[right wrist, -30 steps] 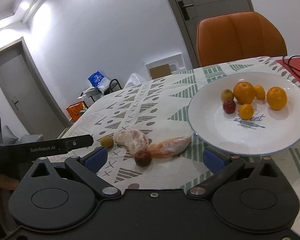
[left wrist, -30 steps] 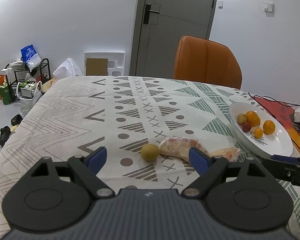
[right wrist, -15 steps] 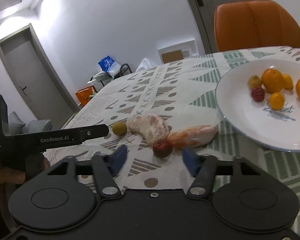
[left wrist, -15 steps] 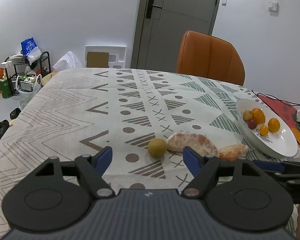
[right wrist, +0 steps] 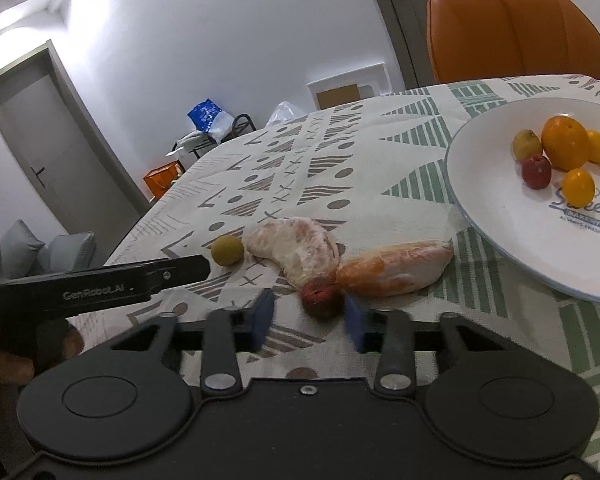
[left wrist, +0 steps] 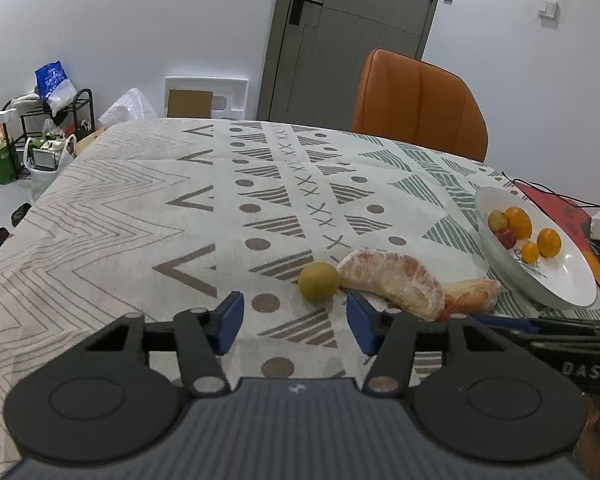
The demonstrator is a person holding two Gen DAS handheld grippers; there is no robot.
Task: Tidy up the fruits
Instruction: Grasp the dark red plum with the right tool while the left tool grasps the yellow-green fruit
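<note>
- Right gripper [right wrist: 307, 322]: jaws narrow but apart, empty, flanking a small red fruit [right wrist: 322, 298] without clear contact.
- Left gripper [left wrist: 295, 322]: jaws apart, empty; green fruit [left wrist: 318, 281] at its 12 o'clock.
- Two peeled citrus pieces [right wrist: 294, 249] lie beside these on the patterned tablecloth [left wrist: 140, 216].
- White plate [right wrist: 500, 236] of small fruits at 2 o'clock.
- Orange chair [left wrist: 418, 104], grey door [left wrist: 356, 36] behind the table.

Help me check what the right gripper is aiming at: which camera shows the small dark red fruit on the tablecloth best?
The right wrist view: the small dark red fruit lies just ahead of the open right gripper. In the left wrist view it is hidden behind the peeled citrus segment.
</note>
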